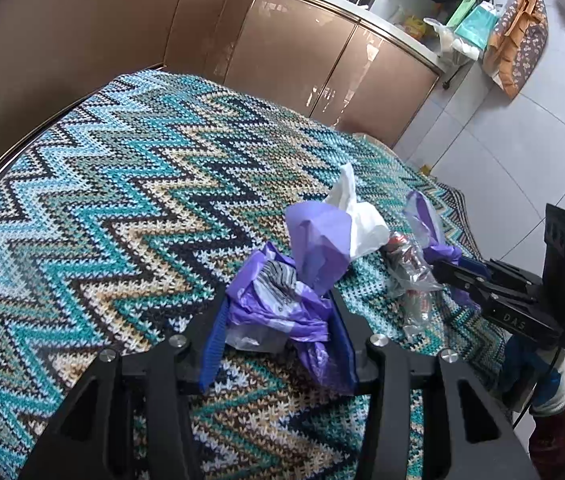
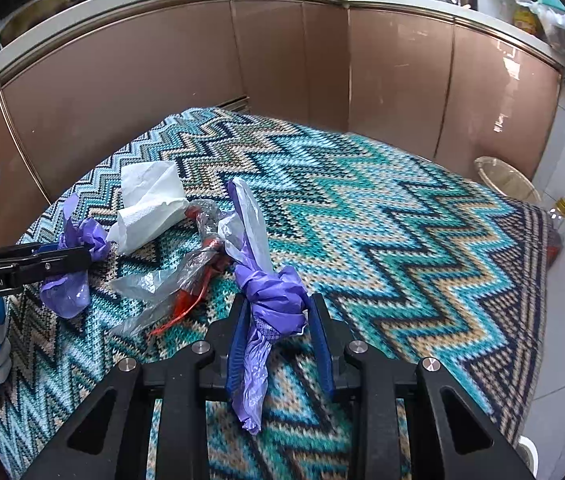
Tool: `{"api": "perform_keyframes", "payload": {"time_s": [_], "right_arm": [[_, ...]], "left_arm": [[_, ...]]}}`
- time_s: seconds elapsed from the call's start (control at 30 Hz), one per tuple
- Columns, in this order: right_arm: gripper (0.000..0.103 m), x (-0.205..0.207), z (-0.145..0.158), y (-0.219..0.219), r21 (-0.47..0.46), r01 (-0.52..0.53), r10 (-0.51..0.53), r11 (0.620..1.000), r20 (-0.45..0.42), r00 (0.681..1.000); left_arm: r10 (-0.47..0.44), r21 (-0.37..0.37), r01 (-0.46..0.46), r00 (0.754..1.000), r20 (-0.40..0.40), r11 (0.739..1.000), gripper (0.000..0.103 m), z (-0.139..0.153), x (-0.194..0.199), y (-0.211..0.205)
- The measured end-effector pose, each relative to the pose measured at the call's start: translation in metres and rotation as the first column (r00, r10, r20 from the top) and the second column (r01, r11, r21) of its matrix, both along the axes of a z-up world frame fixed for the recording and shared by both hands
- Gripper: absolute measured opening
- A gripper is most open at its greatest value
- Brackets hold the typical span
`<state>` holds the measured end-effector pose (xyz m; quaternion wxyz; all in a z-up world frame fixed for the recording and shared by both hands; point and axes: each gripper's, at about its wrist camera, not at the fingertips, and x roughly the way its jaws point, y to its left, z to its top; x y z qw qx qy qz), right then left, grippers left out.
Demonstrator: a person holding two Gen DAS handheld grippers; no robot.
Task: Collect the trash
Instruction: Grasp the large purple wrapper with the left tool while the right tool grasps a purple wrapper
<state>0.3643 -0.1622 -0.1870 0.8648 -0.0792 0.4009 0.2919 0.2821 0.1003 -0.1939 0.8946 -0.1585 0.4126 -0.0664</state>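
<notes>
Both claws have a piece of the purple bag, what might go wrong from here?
1. The left claw and right claw each pinch a bunched end of the thin purple bag. Pulling them apart could tear the film.
2. The white tissue and clear wrapper seem to lie loosely between the gripped ends, so a lift may spill them onto the zigzag cloth.
3. The right claw appears to hold only a narrow twist, which might slip out.

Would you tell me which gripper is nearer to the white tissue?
Left. The left gripper grips purple bag right beside the white tissue; the right gripper holds the bag's other end, beyond the clear wrapper.
</notes>
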Motion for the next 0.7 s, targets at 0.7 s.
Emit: {"api": "perform_keyframes", "payload": {"time_s": [0.7], "right_arm": [[0.027, -0.120, 0.099, -0.023, 0.075, 0.064, -0.077, 0.995, 0.180, 0.981]], "left_arm": [[-0.023, 0.038, 0.015, 0.978, 0.207, 0.999, 0.044, 0.099, -0.093, -0.002]]}}
